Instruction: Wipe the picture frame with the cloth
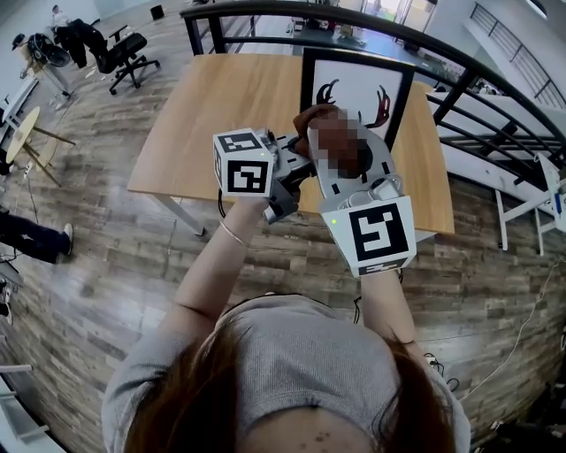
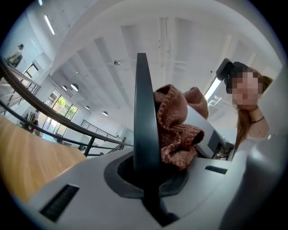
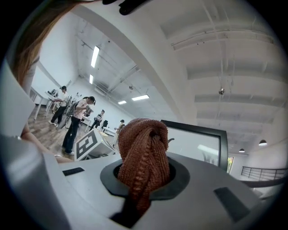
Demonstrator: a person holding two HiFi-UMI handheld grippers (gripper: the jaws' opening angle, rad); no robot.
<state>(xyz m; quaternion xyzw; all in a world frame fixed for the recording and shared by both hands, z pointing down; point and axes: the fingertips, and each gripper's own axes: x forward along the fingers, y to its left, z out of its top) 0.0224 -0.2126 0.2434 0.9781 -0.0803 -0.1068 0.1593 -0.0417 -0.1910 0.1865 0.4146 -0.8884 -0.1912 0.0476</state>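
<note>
The picture frame (image 1: 311, 78) is black-edged, holds a white print with antlers, and stands upright at the back of the wooden table (image 1: 221, 106). In the right gripper view it rises just behind the cloth (image 3: 145, 155). That brown knitted cloth is bunched up in my right gripper (image 3: 143, 179), which is shut on it; the cloth hides the jaws. I hold both grippers above the table's front edge. My left gripper (image 2: 142, 90) is shut, jaws pressed into one thin blade, and the cloth (image 2: 176, 130) hangs just to its right. Nothing shows between the left jaws.
A black railing (image 1: 371, 25) curves behind the table. An office chair (image 1: 124, 53) and a small round table (image 1: 22, 133) stand on the wooden floor at the left. Several people (image 3: 74, 121) stand far off in the right gripper view.
</note>
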